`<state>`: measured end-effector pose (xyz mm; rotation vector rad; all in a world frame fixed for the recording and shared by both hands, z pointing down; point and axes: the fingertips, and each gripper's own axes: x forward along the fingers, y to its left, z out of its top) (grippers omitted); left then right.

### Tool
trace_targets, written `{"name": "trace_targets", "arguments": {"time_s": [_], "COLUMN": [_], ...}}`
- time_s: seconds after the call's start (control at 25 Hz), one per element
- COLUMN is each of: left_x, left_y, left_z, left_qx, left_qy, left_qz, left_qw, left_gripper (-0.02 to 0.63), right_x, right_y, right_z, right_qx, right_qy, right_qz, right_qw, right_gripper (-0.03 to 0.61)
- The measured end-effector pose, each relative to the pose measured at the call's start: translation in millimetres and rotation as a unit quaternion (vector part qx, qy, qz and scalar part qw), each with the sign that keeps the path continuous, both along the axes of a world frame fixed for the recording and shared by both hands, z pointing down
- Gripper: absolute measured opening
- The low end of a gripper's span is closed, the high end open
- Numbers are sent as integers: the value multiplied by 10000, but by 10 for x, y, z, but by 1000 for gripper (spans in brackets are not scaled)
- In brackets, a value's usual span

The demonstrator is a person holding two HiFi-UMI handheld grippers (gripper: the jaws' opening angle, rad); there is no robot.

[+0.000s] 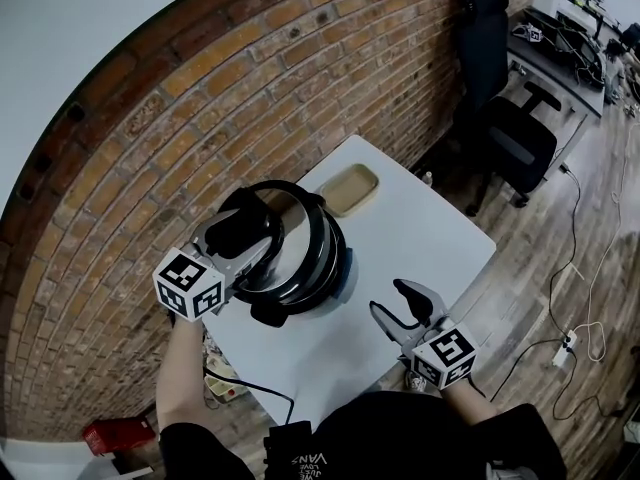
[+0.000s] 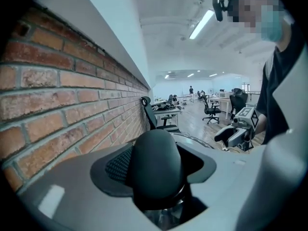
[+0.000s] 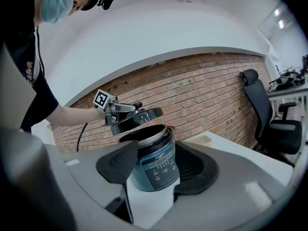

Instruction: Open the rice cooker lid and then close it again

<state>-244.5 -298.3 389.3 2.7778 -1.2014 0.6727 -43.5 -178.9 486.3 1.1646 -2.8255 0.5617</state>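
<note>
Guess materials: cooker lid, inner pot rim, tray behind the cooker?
The lid looks like glossy black plastic or coated metal; it shows a sheen. The pot rim is a bright silvery ring, likely metal. The tray is matte beige with rounded corners, probably plastic, though that is unsure.

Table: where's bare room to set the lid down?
The biggest free patch of the table lies between the beige tray, the rice cooker and the right edge. A second bare strip lies in front of the cooker, toward the person, left of the right gripper. It is crowded on the wall side, where the left gripper holds the lid over the cooker.
</note>
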Motion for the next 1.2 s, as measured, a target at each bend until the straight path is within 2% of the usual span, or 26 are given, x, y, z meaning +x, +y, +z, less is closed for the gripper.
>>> {"name": "trace_targets", "arguments": {"time_s": [0.28, 0.44, 0.64, 0.96, 1.2], "left_x": [-111, -243, -415, -585, -676], "left_y": [190, 401, 764, 1445, 1999], "left_z": [-572, -966, -1270, -1332, -1269], "left_qx": [596, 936, 1285, 1383, 1456], "left_qy": [257, 445, 411, 316, 360], "left_qz": [-264, -631, -1026, -1619, -2170], "left_qw": [9975, 9926, 9855, 9766, 9646], "left_gripper": [278, 278, 278, 278, 278], "right_x": [-30, -4, 58, 103, 179], "right_y": [121, 147, 218, 413, 607], "right_z": [-114, -253, -335, -488, -560], "right_qx": [96, 292, 408, 577, 686], "right_qy": [-166, -126, -138, -124, -149], "right_qz": [-147, -271, -409, -829, -1087], "right_qw": [9997, 9991, 9982, 9948, 9916], "right_gripper": [235, 235, 235, 235, 235]}}
